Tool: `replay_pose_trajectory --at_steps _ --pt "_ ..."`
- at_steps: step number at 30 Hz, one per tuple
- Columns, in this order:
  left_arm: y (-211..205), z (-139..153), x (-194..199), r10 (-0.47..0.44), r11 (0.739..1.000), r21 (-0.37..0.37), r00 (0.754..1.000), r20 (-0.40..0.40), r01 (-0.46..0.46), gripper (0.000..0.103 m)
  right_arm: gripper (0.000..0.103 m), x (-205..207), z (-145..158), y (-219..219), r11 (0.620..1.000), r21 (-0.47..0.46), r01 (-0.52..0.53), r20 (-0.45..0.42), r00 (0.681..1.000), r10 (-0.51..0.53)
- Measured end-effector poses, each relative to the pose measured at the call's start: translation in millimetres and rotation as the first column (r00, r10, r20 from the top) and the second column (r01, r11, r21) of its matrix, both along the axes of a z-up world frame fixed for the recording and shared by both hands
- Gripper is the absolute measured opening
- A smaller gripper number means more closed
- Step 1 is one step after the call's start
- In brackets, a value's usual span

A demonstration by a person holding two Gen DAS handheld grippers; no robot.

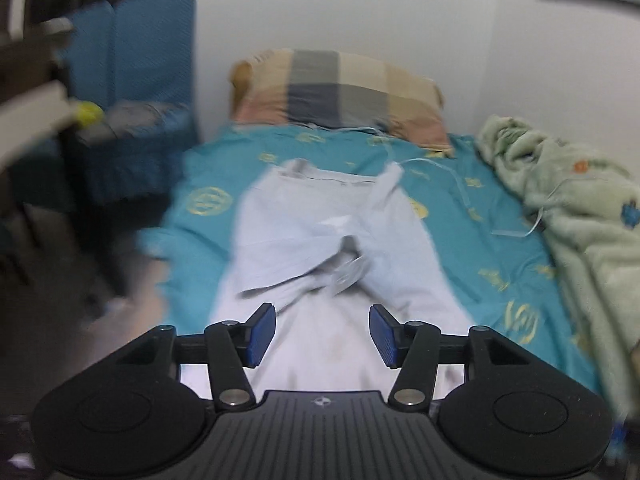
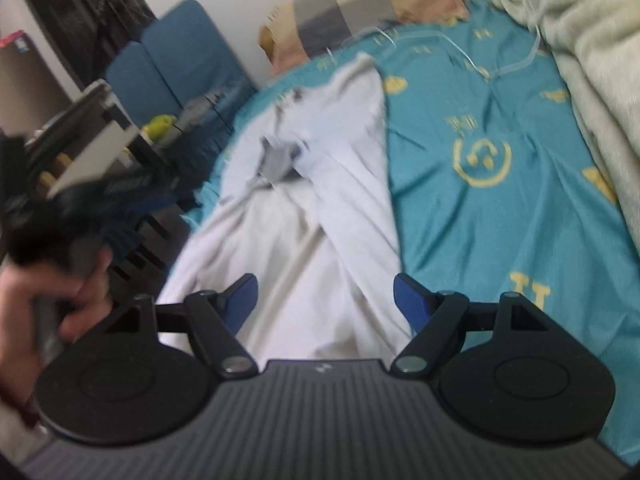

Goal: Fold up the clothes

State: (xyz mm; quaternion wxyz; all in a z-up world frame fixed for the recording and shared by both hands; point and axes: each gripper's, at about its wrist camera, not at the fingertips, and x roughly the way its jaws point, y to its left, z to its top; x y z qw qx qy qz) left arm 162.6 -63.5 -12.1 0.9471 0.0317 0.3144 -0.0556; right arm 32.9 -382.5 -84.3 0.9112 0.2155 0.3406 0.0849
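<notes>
Left wrist view: a pale grey-white garment (image 1: 320, 248), probably trousers though motion blur leaves that unsure, lies lengthwise on the bed (image 1: 500, 240), its waistband end toward the checked pillow (image 1: 340, 88) and its near end running under the camera. One part is already folded across the middle, showing a darker grey lining. It looks like thin woven cotton: light, limp, not slippery, nothing fragile about it, so it should drape and sag wherever it is not supported. The left gripper (image 1: 322, 330) hovers over the near cloth with its jaws about half open and nothing between the blue ribbed pads. I would pinch it at a hem or the waistband, where doubled cloth gives firmer purchase.

Right wrist view: the same garment runs diagonally up the teal sheet (a smooth, slightly shiny fabric printed with yellow emblems). The right gripper (image 2: 326, 300) sits above the near end, its jaws wide apart and empty. At the left edge a hand (image 2: 44, 300) grips the other tool's handle, heavily blurred. A fluffy pale green blanket (image 2: 580, 40) is heaped along the far side, just beside a thin clear cable (image 2: 516, 65) on the sheet.
</notes>
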Motion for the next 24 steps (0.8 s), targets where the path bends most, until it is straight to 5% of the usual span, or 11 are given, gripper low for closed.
replay_pose_trajectory --at_steps 6,12,24 --pt "20 24 -59 -0.017 0.999 -0.050 1.000 0.006 0.017 0.061 0.077 1 28 14 0.998 -0.038 -0.041 0.100 0.994 0.044" --pt "41 13 -56 -0.039 0.994 -0.104 0.999 -0.010 0.037 0.061 0.077 52 43 52 0.987 -0.113 -0.117 0.159 0.978 0.134" --pt "58 -21 -20 -0.044 0.994 -0.104 0.992 -0.118 0.032 0.061 0.064 221 -13 142 0.935 -0.205 -0.290 0.142 0.936 0.322"
